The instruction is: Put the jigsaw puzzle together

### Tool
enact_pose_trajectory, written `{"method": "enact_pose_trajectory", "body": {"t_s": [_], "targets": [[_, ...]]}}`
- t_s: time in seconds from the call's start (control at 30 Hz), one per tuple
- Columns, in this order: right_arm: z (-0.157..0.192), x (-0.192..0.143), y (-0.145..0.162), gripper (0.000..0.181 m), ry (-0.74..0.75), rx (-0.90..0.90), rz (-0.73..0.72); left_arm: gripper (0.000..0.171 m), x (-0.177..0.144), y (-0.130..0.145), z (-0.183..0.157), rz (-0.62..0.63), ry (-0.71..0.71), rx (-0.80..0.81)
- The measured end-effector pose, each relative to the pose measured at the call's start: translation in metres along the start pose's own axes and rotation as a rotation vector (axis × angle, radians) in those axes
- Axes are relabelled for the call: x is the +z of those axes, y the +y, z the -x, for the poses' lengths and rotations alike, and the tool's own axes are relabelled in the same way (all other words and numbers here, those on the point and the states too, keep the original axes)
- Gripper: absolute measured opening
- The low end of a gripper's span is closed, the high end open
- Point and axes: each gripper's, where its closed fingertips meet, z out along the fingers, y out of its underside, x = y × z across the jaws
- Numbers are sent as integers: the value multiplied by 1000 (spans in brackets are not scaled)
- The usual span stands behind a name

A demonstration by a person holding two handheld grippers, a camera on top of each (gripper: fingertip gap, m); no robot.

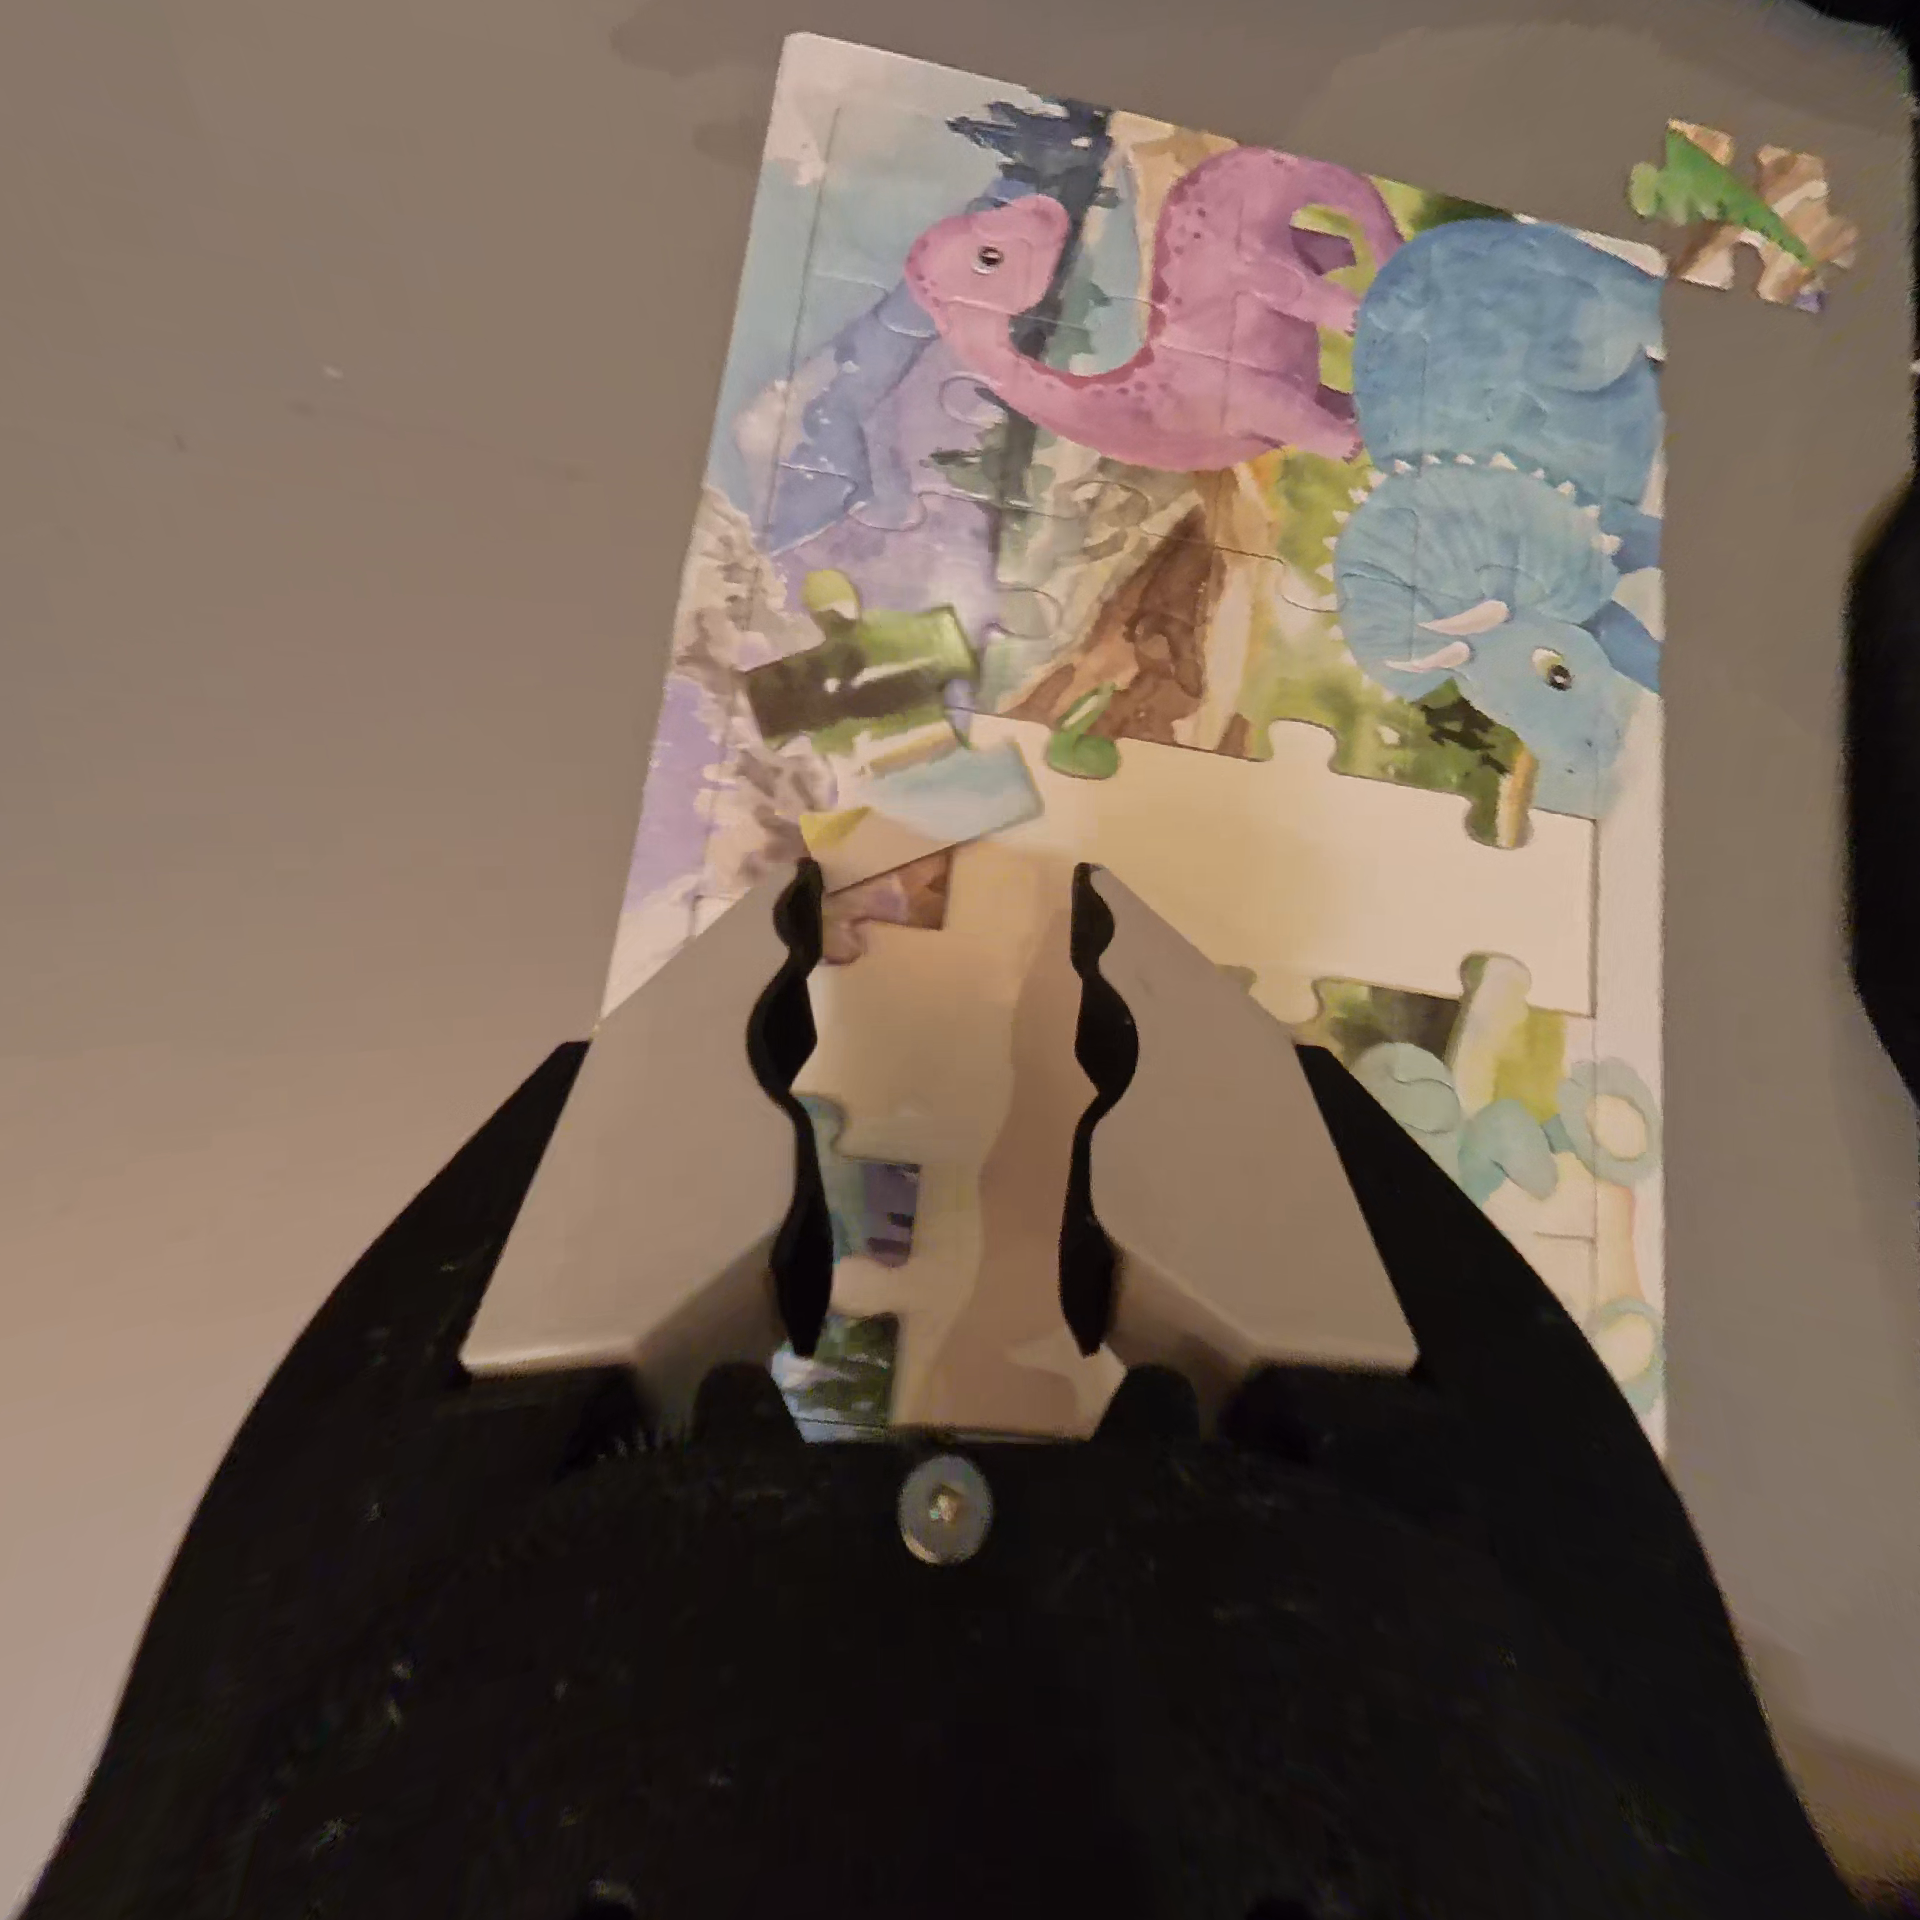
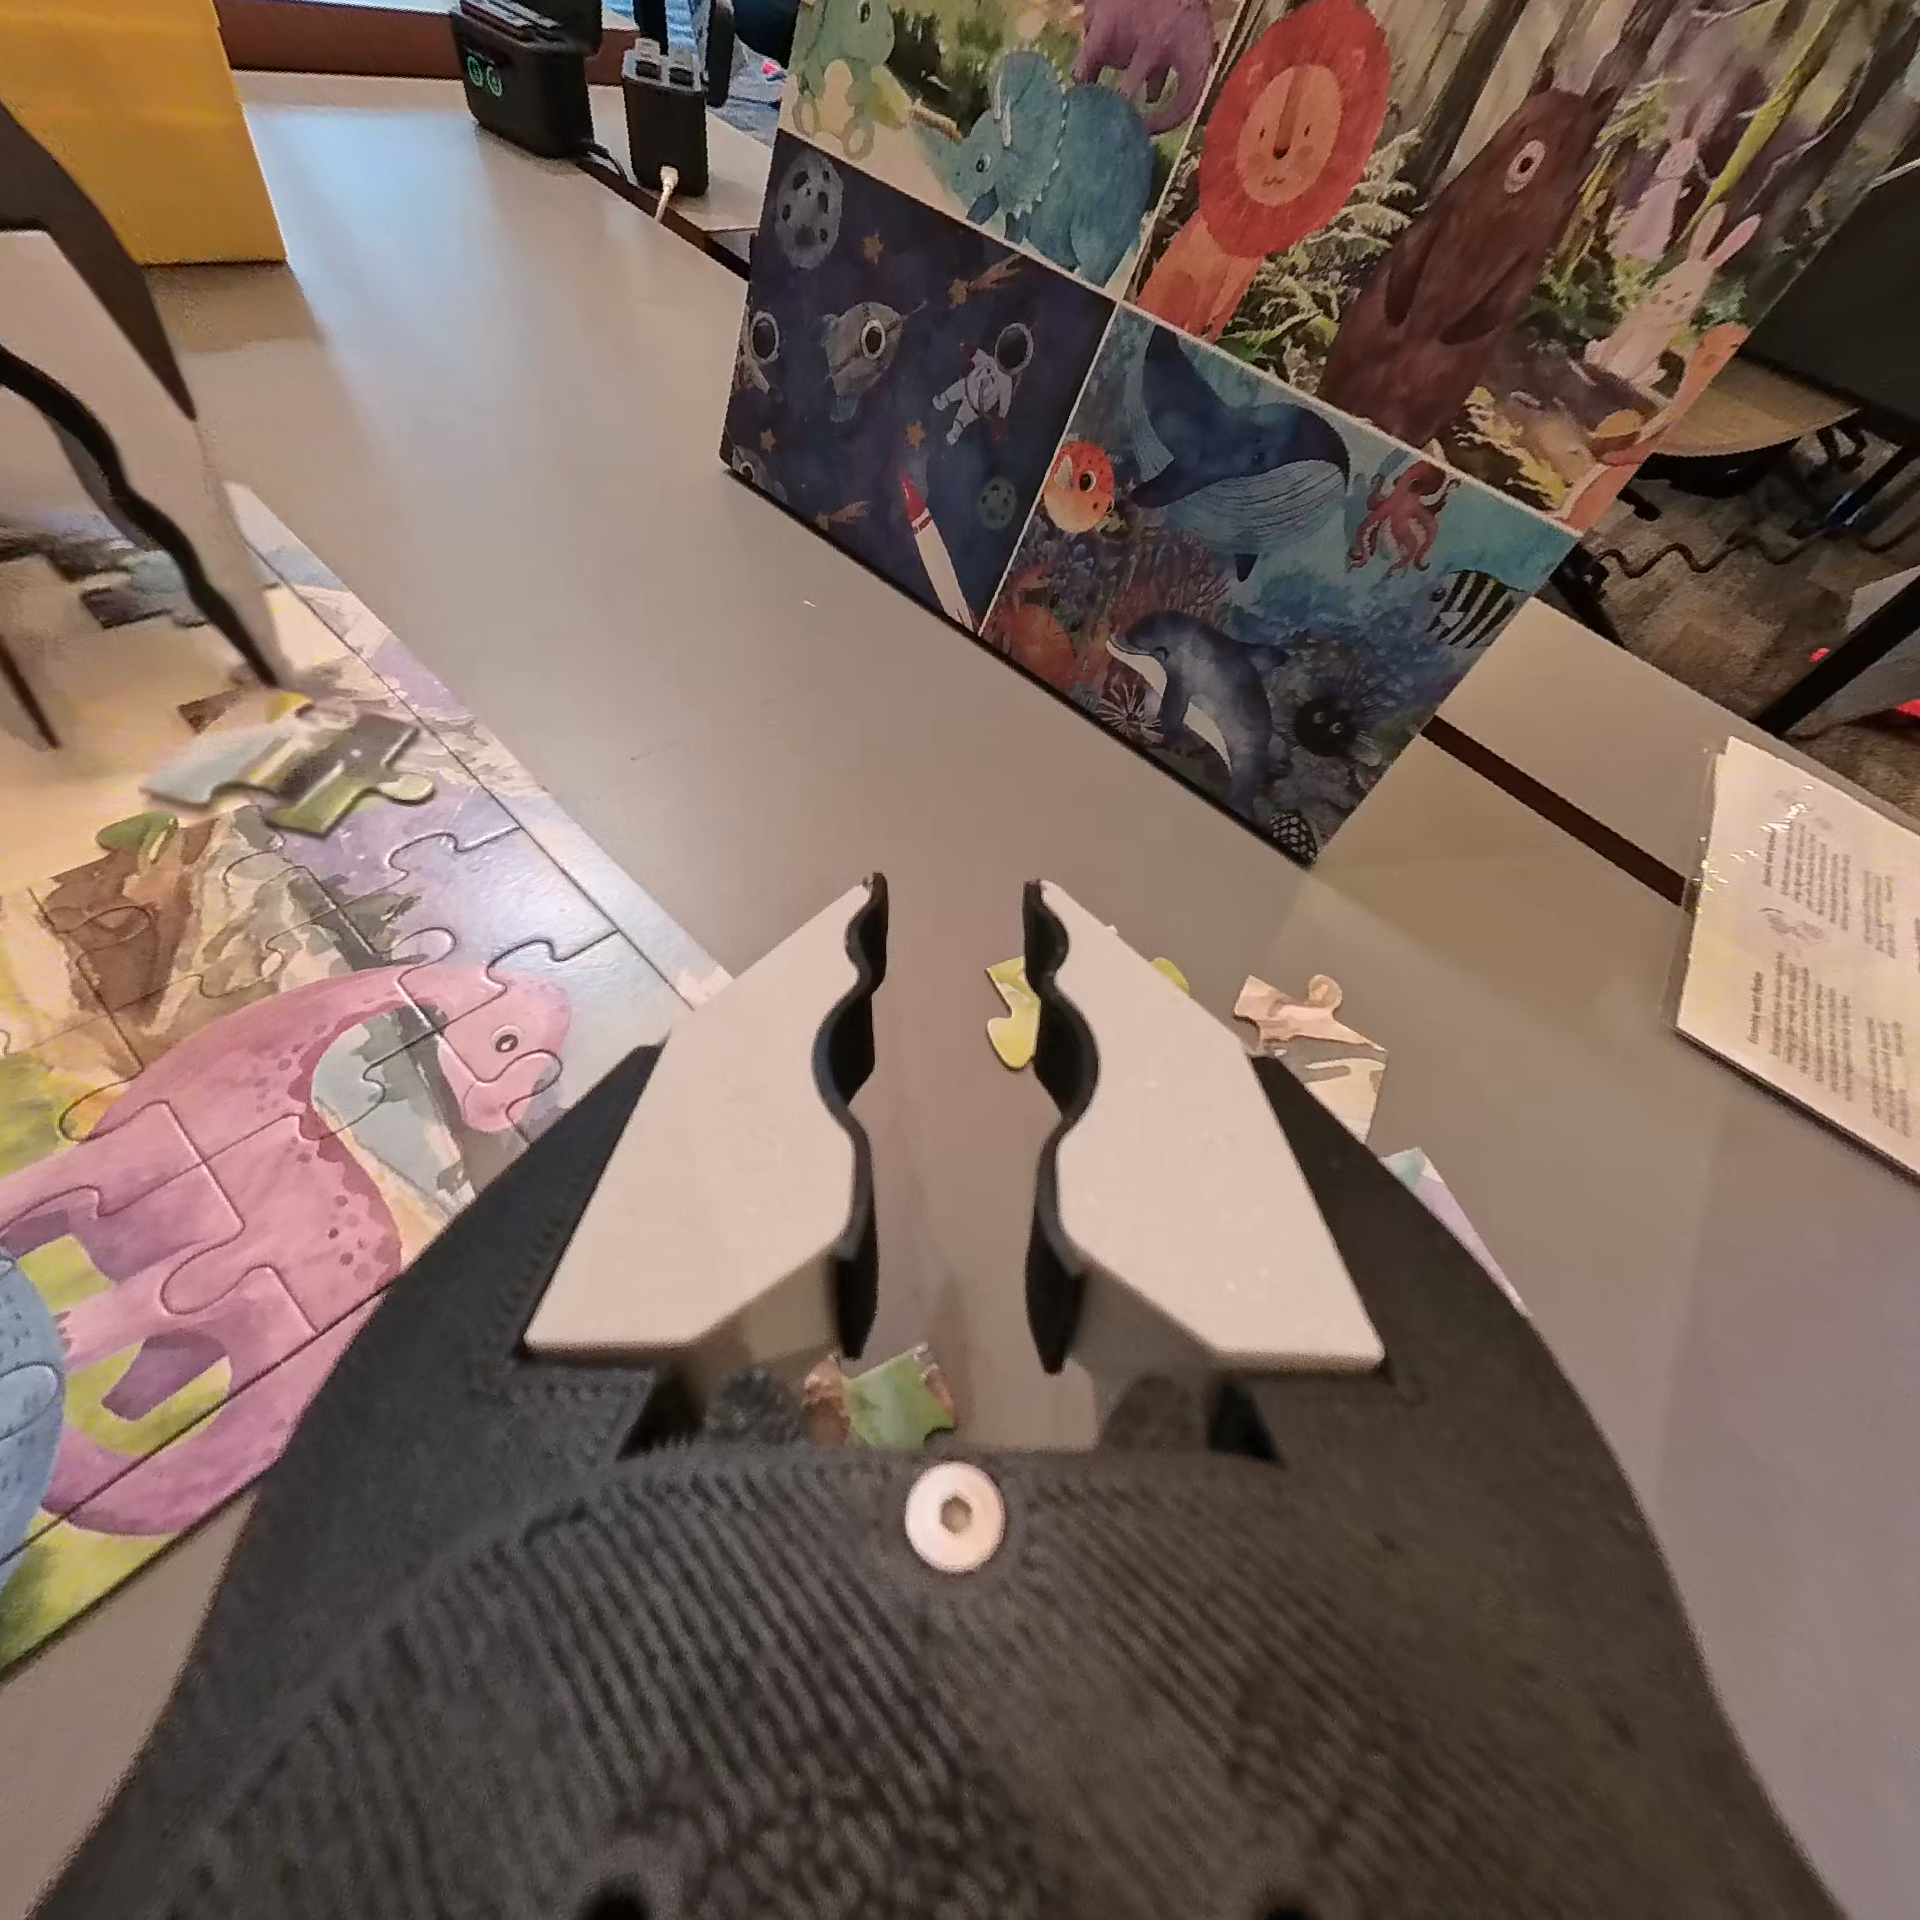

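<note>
Now over the puzzle tray (image 1: pixel 1621 1039), half-filled: left gripper (image 1: pixel 940 883) parted, empty; loose piece (image 1: pixel 862 665) lying askew. Right gripper (image 2: pixel 954 899) parted above table (image 2: pixel 623 623), picture box (image 2: pixel 1195 436) beyond.

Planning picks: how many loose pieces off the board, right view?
4: yellow-green piece by right claw tip, pale piece right of it, bluish piece nearer, green piece under claw. Others may be hidden.

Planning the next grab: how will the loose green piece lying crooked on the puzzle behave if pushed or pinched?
The loose green piece looks thin and flat, so probably light and stiff. Resting atop the puzzle, it would likely slide when pushed. Its low edge may be hard to pinch.
</note>
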Motion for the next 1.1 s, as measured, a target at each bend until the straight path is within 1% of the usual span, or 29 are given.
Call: {"method": "enact_pose_trajectory", "body": {"t_s": [0.13,0.23,0.33,0.4,0.47,0.5,0.57,0.6,0.67,0.73,0.83,0.87,0.93,1.0,1.03,1.1], "targets": [[0,1,1,25,-1,0,2,38,-2,-2,-28,-11,130,63],[0,1,1,25,-2,-1,4,38,-3,-8,-38,-36,167,92],[4,3,-1,25,-11,-1,1,45,-1,-15,-21,-63,56,81],[13,4,-8,28,-25,9,-7,50,0,-16,-9,-72,-6,64],[37,7,-23,32,-78,31,-32,51,0,-16,-1,-73,-45,55],[55,9,-31,36,-125,46,-42,51,-2,-17,3,-86,-67,47],[100,16,-43,48,-252,69,-34,51,-6,-23,10,-129,-85,15],[123,20,-47,51,-297,72,-18,51,-9,-25,15,-151,-95,-12],[159,31,-45,56,-344,40,49,51,-14,-27,22,-189,-103,-56],[180,43,-35,65,-330,-18,141,50,-18,-27,30,-216,-121,-91],[190,55,-20,74,-312,-22,232,49,-22,-27,37,-237,-149,-119],[192,57,-15,80,-321,6,260,48,-23,-28,38,-240,-156,-121],[191,62,-4,84,-336,78,316,46,-24,-28,40,-239,-174,-122],[187,64,8,80,-325,93,371,45,-24,-28,40,-231,-184,-118],[183,65,8,71,-300,77,366,44,-24,-27,40,-226,-188,-115],[178,65,11,58,-264,29,378,44,-24,-27,40,-218,-196,-108]]}}
